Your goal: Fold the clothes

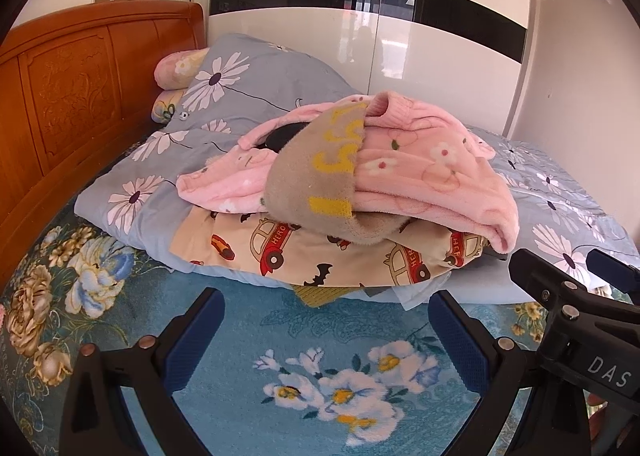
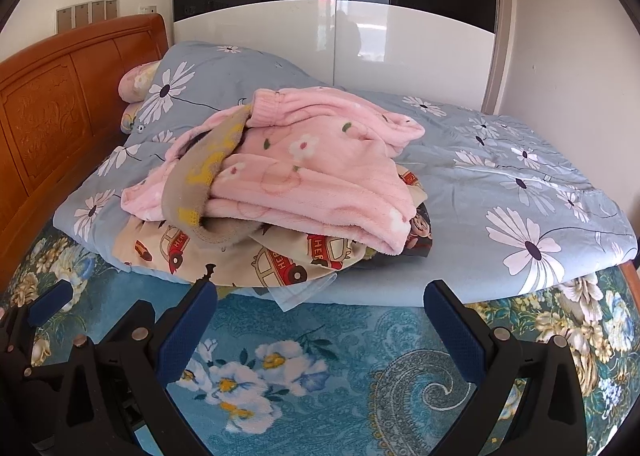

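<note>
Both claws hang released above the blue blanket (image 1: 248,320) — left gripper (image 1: 324,320), right gripper (image 2: 320,312) — just short of the clothes pile (image 1: 360,184), pink pajamas (image 2: 320,176) topmost.

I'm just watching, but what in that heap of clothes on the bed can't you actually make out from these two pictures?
- Black item: left wrist view, mostly buried under the pink fleece garment; its kind is unclear.
- Yellow lettering on the tan garment: folded over, unreadable.
- Printed picture item: right wrist view, only a corner shows beneath the pink fleece.
- Car-print cloth: its far part is covered by the pile.
</note>
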Demonstrator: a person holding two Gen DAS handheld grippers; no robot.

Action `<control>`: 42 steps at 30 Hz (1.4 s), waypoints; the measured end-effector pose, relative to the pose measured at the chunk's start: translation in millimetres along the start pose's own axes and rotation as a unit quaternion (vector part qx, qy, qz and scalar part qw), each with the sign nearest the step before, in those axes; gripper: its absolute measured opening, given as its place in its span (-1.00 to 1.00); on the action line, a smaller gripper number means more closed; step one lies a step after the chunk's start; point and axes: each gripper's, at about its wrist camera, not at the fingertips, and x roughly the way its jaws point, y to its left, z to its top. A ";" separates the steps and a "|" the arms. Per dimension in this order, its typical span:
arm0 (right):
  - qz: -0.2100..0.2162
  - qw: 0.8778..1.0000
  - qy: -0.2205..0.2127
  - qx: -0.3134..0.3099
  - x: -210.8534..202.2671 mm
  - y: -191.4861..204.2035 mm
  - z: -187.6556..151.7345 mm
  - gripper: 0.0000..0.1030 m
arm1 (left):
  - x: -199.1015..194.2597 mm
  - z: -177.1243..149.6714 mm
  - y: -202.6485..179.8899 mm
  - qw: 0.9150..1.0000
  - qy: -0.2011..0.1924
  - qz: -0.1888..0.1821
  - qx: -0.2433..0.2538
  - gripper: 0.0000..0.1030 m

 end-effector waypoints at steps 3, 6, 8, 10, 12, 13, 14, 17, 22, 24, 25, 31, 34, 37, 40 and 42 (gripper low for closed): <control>0.006 1.000 -0.008 -0.001 -2.9 2.3 -0.3 1.00 | -5.4 -0.2 2.5 1.000 -0.015 -0.004 -0.005 1.00; 0.013 1.000 -0.016 -0.001 -5.7 4.6 -0.6 1.00 | -6.3 -0.3 5.3 1.000 -0.020 -0.009 -0.015 1.00; 0.016 1.000 -0.021 -0.002 -7.4 6.3 -0.4 1.00 | -4.9 -0.4 6.4 0.999 -0.018 -0.012 -0.023 1.00; 0.020 1.000 -0.020 0.001 -6.7 5.1 1.0 1.00 | -6.0 0.0 4.6 0.999 -0.023 -0.009 -0.021 1.00; 0.022 1.000 -0.019 0.001 -7.3 4.5 2.2 1.00 | -7.6 0.6 2.5 0.999 -0.028 -0.006 -0.017 1.00; 0.023 1.000 -0.019 0.000 -7.6 4.0 2.6 1.00 | -8.6 0.8 1.2 0.999 -0.030 -0.004 -0.015 1.00; 0.026 0.999 -0.019 0.000 -7.9 3.3 2.9 1.00 | -9.4 1.3 0.2 0.999 -0.031 -0.004 -0.014 1.00; 0.033 0.999 -0.018 0.001 -9.4 0.5 3.4 1.00 | -10.8 2.6 -2.9 0.999 -0.031 -0.006 -0.014 1.00; 0.038 0.999 -0.024 -0.007 -13.6 -2.8 4.4 1.00 | -12.6 3.0 -6.2 1.000 -0.020 -0.014 -0.010 1.00; 0.046 0.998 -0.030 -0.014 -16.3 -3.5 3.8 1.00 | -14.7 3.0 -7.0 1.000 -0.020 -0.014 -0.004 1.00; 0.050 0.998 -0.032 -0.017 -17.6 -3.8 3.4 1.00 | -15.0 3.2 -7.8 1.000 -0.019 -0.010 0.000 1.00; 0.053 0.998 -0.022 -0.022 -18.5 -5.7 2.6 1.00 | -16.3 2.9 -9.8 1.000 -0.015 -0.003 0.003 1.00; 0.052 0.998 -0.019 -0.021 -18.5 -7.0 3.2 1.00 | -16.5 1.6 -10.6 1.000 -0.014 -0.001 0.000 1.00; 0.052 0.998 -0.016 -0.022 -18.4 -8.0 2.2 1.00 | -15.7 -0.2 -9.5 1.000 -0.012 -0.006 -0.005 1.00; 0.053 0.998 -0.010 -0.021 -17.0 -8.6 1.0 1.00 | -14.3 -4.4 -9.5 1.000 -0.008 -0.015 -0.009 1.00; 0.050 0.998 -0.006 -0.022 -15.4 -7.5 -0.4 1.00 | -13.1 -6.9 -9.3 1.000 -0.010 -0.015 -0.012 1.00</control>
